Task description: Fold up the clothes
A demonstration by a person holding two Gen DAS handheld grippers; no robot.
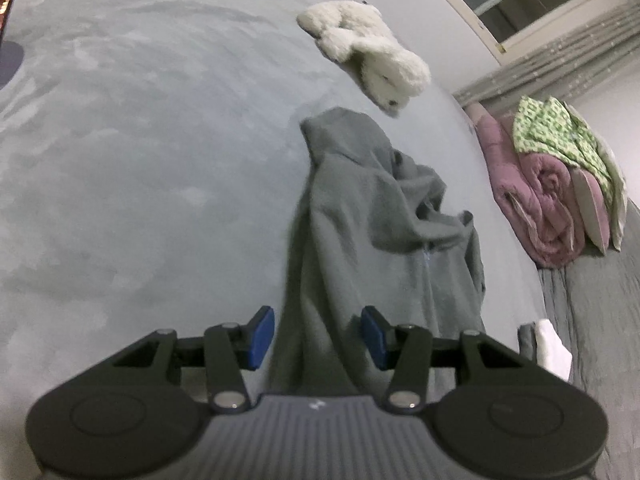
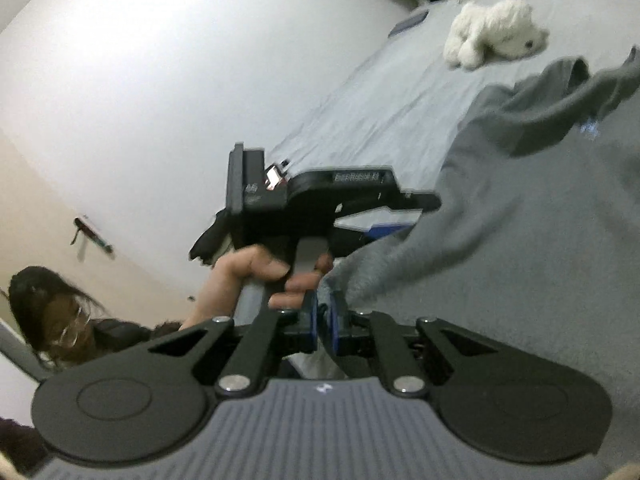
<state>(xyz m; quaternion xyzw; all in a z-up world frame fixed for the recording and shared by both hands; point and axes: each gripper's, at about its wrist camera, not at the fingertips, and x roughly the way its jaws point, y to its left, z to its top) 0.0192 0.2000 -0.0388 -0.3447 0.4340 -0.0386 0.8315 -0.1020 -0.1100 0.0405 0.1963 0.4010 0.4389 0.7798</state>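
Here the gray hoodie (image 1: 372,216) lies long on the gray bed (image 1: 140,140), stretching from the left tongs (image 1: 318,338) up toward the white stuffed dog (image 1: 366,50). The left tongs hang over its near end with their blue pads wide apart. The right tongs (image 2: 325,330) are pinched together on the hoodie's edge, lifting it. Pink blankets (image 1: 536,196) sit far right.
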